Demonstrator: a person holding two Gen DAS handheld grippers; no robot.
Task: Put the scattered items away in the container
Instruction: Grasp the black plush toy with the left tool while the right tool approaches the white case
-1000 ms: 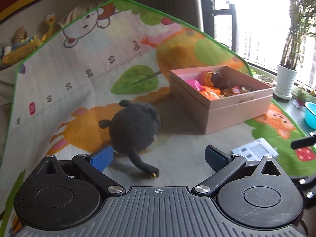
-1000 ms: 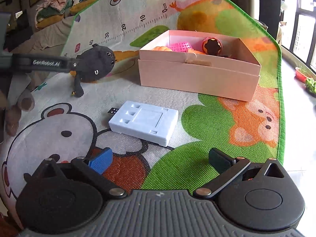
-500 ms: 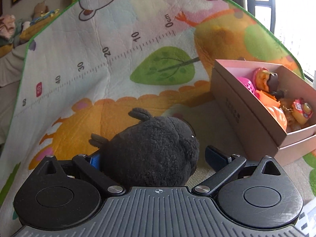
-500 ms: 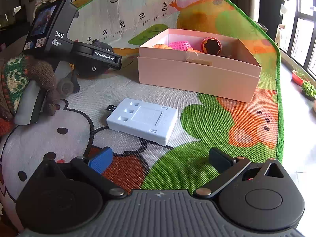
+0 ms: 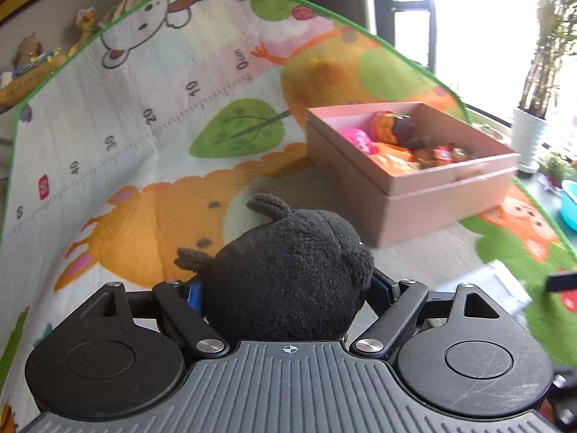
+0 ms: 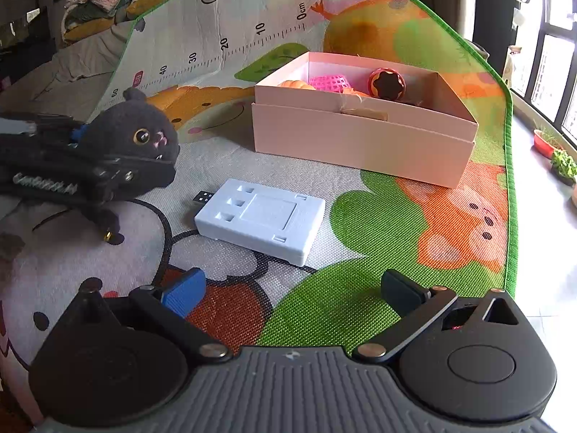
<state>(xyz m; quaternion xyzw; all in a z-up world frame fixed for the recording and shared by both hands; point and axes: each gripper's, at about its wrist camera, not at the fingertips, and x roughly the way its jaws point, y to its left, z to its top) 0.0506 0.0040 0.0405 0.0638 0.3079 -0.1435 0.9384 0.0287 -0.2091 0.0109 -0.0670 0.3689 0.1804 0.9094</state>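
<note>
A black plush toy with a dangling tail sits between the fingers of my left gripper. The jaws are closing and both pads press into its sides. In the right wrist view the plush toy hangs in the left gripper, left of the pink box. The pink box stands open and holds several small toys. A white plastic device with a USB plug lies on the mat, just ahead of my right gripper. That gripper is open with nothing between its fingers.
A colourful play mat covers the floor, its green border at the right. Beyond it are a window, a white plant pot and a teal bowl. Soft toys lie at the back left.
The left gripper slid around the plush toy, closed on it and pulled back toward the box side with it. The right gripper and the white device stayed put.
</note>
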